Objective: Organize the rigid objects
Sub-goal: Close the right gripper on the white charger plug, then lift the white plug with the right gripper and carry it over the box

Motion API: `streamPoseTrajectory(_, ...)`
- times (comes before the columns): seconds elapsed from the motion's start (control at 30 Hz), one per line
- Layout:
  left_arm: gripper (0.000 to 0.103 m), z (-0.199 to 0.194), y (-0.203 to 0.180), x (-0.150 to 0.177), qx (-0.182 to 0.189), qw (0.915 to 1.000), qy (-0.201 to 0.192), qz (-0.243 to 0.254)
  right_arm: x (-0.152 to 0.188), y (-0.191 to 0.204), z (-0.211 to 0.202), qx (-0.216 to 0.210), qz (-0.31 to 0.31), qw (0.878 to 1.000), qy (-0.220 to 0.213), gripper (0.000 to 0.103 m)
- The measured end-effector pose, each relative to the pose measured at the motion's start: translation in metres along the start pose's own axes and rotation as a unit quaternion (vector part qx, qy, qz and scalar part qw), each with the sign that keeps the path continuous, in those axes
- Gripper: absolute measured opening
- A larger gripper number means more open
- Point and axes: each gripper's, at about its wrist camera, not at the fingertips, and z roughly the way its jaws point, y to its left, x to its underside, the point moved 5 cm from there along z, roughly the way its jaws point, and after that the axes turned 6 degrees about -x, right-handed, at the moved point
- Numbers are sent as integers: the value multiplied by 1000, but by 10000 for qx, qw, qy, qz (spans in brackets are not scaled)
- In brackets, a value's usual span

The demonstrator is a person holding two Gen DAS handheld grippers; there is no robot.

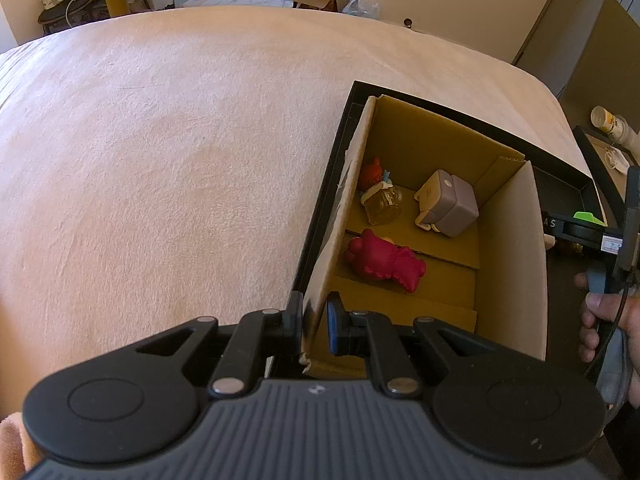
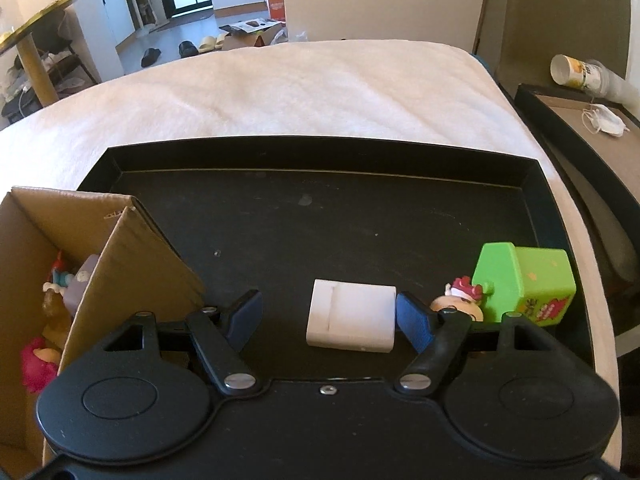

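A black tray (image 2: 320, 152) lies on a bed covered with a pale fleecy blanket (image 1: 160, 140). One open cardboard box (image 1: 508, 264) stands in the left part of the tray.

The left tool (image 1: 314, 318) is clenched on the box's left wall near its near corner, one finger outside and one inside, with the cardboard pinched between them. In the left wrist view four things lie on the box floor. A dark pink figure (image 1: 384, 260) lies on its side nearest the tool. Beyond it is one small clear amber bottle (image 1: 382, 202). At the far left corner, touching the wall, is one orange-red figure (image 1: 372, 172). To the right of the bottle is one grey cube-shaped item (image 1: 450, 202), tilted.

The right tool (image 2: 329, 318) has its jaws spread and grips nothing. One flat white rectangular block (image 2: 352, 320) lies on the tray floor between the two blue pads; the right pad is at or just beside the block's right edge, and the left pad stands clear of it. Whether the right pad touches the block cannot be told.

To the right of the right tool, near the tray's right wall, stand two more things: one bright green house-shaped box (image 2: 524, 284) and, just left of it and touching it, one small figure with a red top (image 2: 460, 300), partly hidden behind the right finger.

At the right edge of the left wrist view a person's hand (image 1: 608, 320) holds the handle of the right tool.
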Motion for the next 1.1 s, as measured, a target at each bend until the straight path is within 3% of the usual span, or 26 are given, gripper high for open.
streamPoseTrajectory(0.13, 11, 0, 0, 0, -4, 10000, 2, 2, -1, 1, -1, 167, -146, 9998, 13, 45)
streamPoseTrajectory(0.57, 11, 0, 1, 0, 20, 10000, -16, -4, 22, -3, -30, -73, -58, 9999, 57, 45)
streamPoseTrajectory(1.1, 11, -6, 1, 2, 10, 10000, -95, -22, 24, 1, -90, -447, 15, 9981, -434, 45)
